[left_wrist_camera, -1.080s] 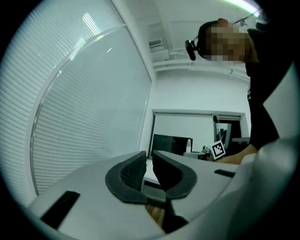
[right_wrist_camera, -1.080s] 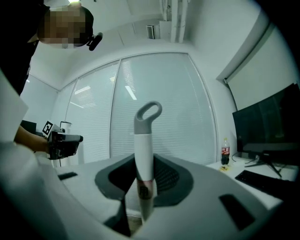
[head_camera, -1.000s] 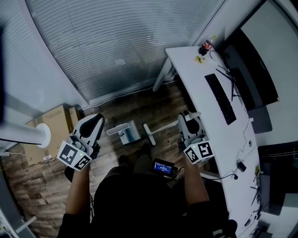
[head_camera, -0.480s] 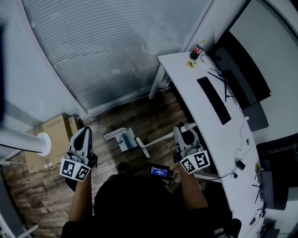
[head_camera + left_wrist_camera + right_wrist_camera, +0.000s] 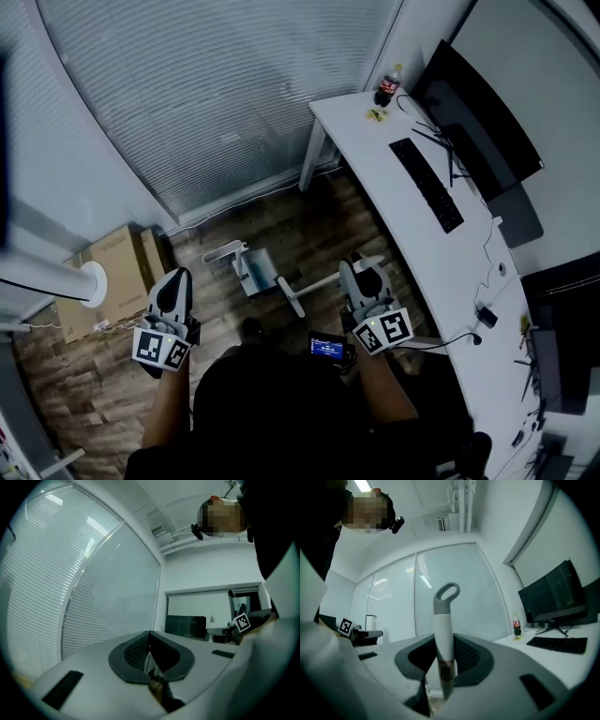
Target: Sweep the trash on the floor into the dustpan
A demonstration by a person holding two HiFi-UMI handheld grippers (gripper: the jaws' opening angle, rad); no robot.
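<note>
In the head view my right gripper (image 5: 362,275) is shut on the white broom handle (image 5: 328,279), which slants down to the broom head (image 5: 289,298) on the wooden floor. The right gripper view shows that handle (image 5: 443,634), with its grey loop on top, standing upright between the pads of the right gripper (image 5: 443,660). A grey-blue dustpan (image 5: 256,270) with a white handle sits on the floor just beyond the broom head. My left gripper (image 5: 174,281) is to the left of it, level, with its jaws shut on nothing; the left gripper (image 5: 149,641) faces the blinds. I see no trash.
A long white desk (image 5: 375,178) with a keyboard (image 5: 427,184), a monitor (image 5: 473,108) and a cola bottle (image 5: 385,87) runs along the right. Cardboard boxes (image 5: 117,272) and a white post (image 5: 56,281) stand at the left. Window blinds (image 5: 216,103) close off the far side.
Both grippers have drawn back toward my body and sit lower in the head view. The broom came along with the right one. The dustpan stays on the floor.
</note>
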